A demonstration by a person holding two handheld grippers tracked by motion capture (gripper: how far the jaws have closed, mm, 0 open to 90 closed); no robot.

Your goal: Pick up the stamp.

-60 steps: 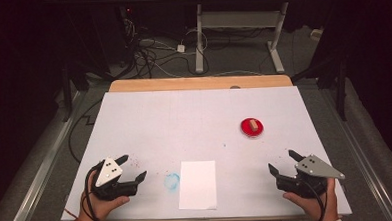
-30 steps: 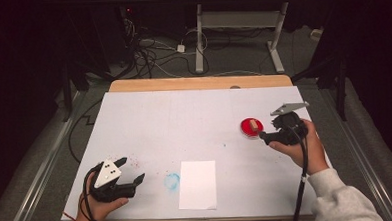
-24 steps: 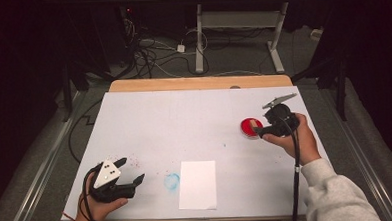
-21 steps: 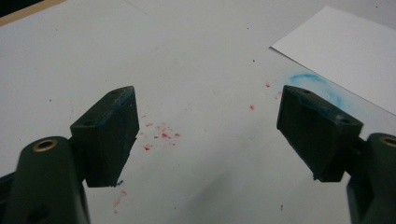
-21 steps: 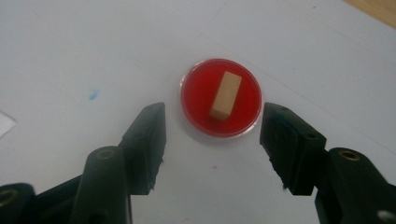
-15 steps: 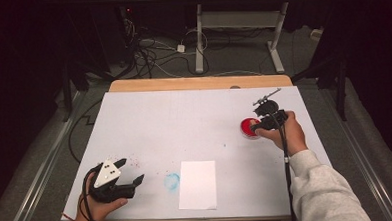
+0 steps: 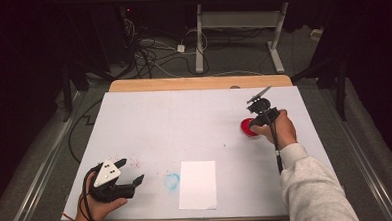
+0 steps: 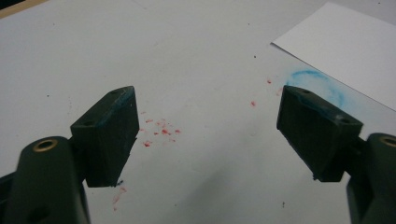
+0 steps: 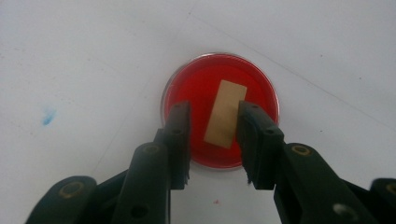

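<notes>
In the high view the right tongs point(image 7: 257, 122) and the hand cover the right part of the red dish point(image 7: 247, 128), and the tan strip point(image 9: 226, 113) in it is too small to see there. In the right gripper view, whether the pads press that strip cannot be told. Beside the blue smear point(image 8: 316, 86), the white sheet point(image 8: 348, 44) runs off the picture's edge

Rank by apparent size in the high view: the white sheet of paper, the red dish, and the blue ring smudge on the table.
1. White sheet of paper, clearly the largest.
2. Red dish; the right tongs cover part of it and it lies farther off, so its lead is slim.
3. Blue ring smudge, close to the dish in apparent size.
</notes>
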